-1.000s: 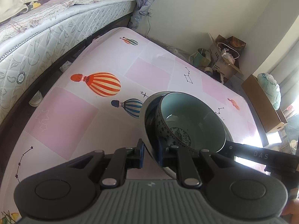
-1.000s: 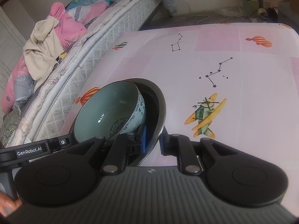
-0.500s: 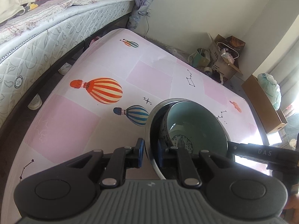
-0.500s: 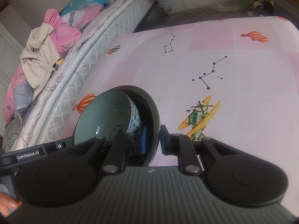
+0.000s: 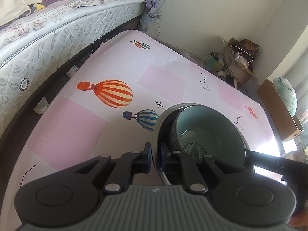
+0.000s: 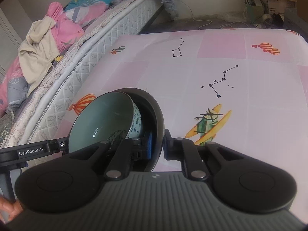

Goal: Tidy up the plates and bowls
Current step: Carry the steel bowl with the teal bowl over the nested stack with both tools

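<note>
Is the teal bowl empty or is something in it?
Empty. The teal bowl shows only bare glaze and a printed motif at its bottom in both wrist views; it sits inside the dark bowl.

left tongs [image 5: 155, 157] nearly closed, pinching a rim; right tongs [image 6: 158, 144] likewise

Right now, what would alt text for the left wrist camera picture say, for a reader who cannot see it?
The left gripper pinches the rim of a dark plate that carries a teal bowl with a blue-patterned outside. Beneath them is a table with a pink cloth printed with hot-air balloons. A mattress lies along its left side.
</note>
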Demonstrator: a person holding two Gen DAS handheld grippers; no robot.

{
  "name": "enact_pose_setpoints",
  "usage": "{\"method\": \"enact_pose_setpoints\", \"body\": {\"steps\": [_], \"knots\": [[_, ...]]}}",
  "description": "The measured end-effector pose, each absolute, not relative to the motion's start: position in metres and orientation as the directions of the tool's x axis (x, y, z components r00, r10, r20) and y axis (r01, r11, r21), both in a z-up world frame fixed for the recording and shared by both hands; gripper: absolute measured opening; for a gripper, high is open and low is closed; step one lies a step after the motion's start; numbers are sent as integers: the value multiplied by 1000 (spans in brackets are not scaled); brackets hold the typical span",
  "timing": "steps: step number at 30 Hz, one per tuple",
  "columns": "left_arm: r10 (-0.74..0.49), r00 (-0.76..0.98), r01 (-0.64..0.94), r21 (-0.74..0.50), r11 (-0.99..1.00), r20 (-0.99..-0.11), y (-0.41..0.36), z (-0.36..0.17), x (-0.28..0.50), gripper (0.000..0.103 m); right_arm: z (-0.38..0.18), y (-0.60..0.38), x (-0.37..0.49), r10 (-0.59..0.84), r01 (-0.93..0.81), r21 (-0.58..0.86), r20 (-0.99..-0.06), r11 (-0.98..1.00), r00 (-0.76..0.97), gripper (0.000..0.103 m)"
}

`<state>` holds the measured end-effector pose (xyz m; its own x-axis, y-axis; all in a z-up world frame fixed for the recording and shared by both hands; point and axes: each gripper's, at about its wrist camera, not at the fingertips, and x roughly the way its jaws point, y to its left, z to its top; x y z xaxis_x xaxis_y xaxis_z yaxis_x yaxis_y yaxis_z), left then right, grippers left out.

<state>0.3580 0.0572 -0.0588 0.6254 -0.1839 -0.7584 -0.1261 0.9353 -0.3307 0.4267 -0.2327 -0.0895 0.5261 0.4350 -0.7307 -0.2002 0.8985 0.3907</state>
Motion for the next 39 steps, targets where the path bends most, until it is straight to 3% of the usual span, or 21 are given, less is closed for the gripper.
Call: {"method": "enact_pose_setpoints", "body": {"steps": [39], "knots": [[-176,684,-112,-340,934,-708,56,-11,331,11,-43,-242,405,462,-218,418,-673,882,577,11]]}}
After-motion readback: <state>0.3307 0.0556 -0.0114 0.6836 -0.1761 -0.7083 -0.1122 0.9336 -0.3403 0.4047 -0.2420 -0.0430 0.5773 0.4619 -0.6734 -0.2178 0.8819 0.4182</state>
